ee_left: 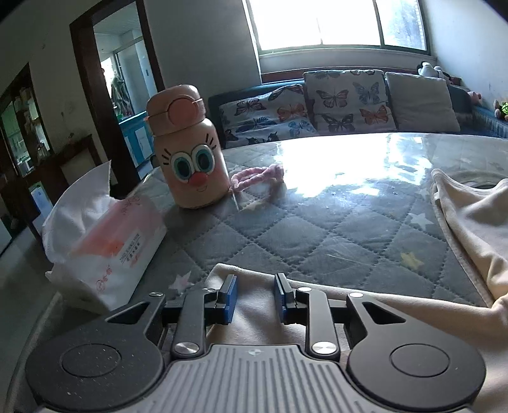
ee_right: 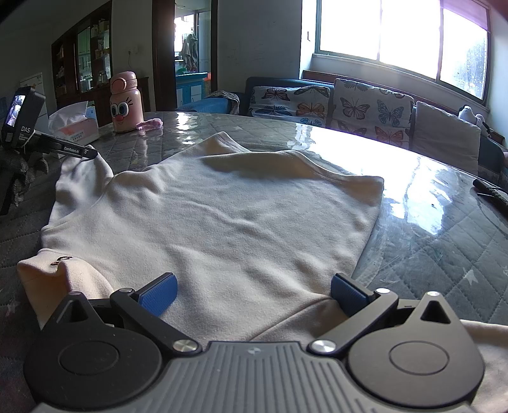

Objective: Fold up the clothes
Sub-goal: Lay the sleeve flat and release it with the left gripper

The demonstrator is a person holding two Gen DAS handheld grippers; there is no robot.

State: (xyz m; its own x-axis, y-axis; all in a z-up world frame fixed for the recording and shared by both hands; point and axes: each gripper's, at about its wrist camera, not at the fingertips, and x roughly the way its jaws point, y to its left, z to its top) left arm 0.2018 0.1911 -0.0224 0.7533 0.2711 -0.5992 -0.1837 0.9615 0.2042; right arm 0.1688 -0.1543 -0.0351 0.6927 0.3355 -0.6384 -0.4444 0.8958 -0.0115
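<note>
A cream sweater (ee_right: 222, 216) is spread flat across the middle of the right wrist view, on a table (ee_right: 444, 241) covered by a grey quilted cloth under a glossy clear sheet. The right gripper (ee_right: 254, 290) is held low over the sweater's near edge at the bottom of that frame, its jaws set wide apart with nothing between them. The left gripper (ee_left: 255, 297) is seen at the bottom of the left wrist view over a sweater sleeve (ee_left: 260, 317), its jaws parted by a narrow gap and not closed on the fabric. In the left part of that view a pink cartoon-faced bottle (ee_left: 187, 149) stands beside a tissue pack (ee_left: 104, 241), with a pink fuzzy band (ee_left: 257, 178) lying just right of the bottle. Butterfly-print cushions (ee_left: 349, 101) are lined up under the bright window (ee_left: 336, 22) at the top.
</note>
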